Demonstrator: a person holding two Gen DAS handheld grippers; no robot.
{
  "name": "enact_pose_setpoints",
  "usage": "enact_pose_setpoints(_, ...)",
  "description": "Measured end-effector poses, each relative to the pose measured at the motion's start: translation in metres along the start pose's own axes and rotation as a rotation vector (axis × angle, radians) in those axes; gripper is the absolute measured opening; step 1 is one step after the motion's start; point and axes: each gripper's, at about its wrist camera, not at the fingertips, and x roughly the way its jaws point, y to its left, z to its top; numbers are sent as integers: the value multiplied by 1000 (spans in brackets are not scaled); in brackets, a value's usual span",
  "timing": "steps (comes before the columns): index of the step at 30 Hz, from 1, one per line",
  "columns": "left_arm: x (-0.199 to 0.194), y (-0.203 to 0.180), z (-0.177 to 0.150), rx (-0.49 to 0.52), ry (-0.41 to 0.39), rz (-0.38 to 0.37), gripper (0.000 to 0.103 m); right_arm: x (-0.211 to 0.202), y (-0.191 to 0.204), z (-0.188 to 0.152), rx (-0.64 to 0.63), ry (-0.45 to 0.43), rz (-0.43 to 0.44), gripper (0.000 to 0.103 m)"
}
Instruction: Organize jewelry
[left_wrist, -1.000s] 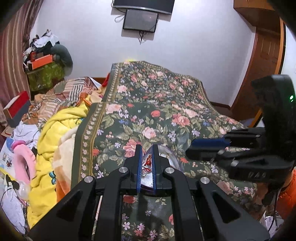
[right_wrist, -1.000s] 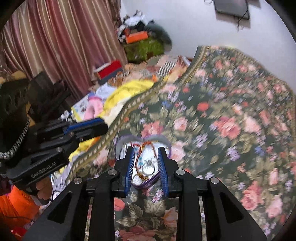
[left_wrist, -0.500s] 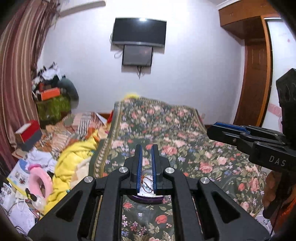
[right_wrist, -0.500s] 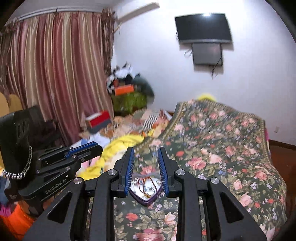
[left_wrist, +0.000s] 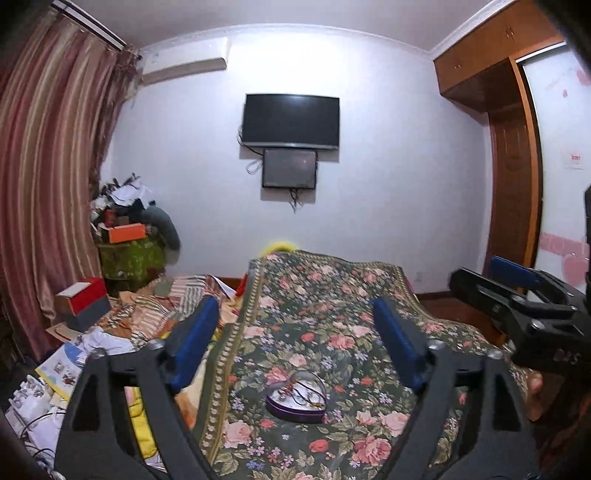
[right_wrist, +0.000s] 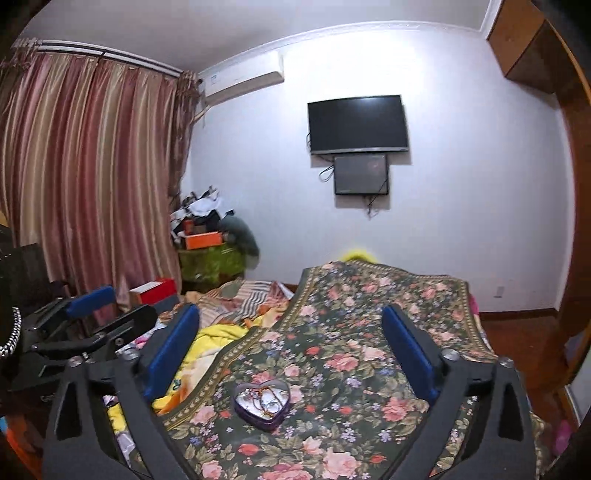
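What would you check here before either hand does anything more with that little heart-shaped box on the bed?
1. Left tool open, nothing between its pads: ok; its jaws have just been opening.
2. Right tool open and empty: ok; also just opened.
3. Heart-shaped box resting flat on the floral bedspread, clear of both tools: ok.
4. Jewelry inside the box: ok.
5. Box lid present: cannot tell.
6. Loose pieces left on the bedspread: cannot tell, the pattern is busy.

Your left gripper (left_wrist: 295, 334) and right gripper (right_wrist: 291, 338) both point nearly level, side by side; their jaws have just been opening and now stand spread wide with nothing between the blue pads (left_wrist: 194, 341) (a fingertip (left_wrist: 533, 391) shows beneath the right one).
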Motion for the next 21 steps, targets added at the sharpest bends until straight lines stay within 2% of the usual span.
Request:
enact_pose_setpoints(4,-5,0,0,0,-8,17,95,0,-3,-2,15,16,-3,103)
enact_pose_setpoints(21,-3,-4,-5,12,5,33,96,-4,-3,-7,28,33,23,103)
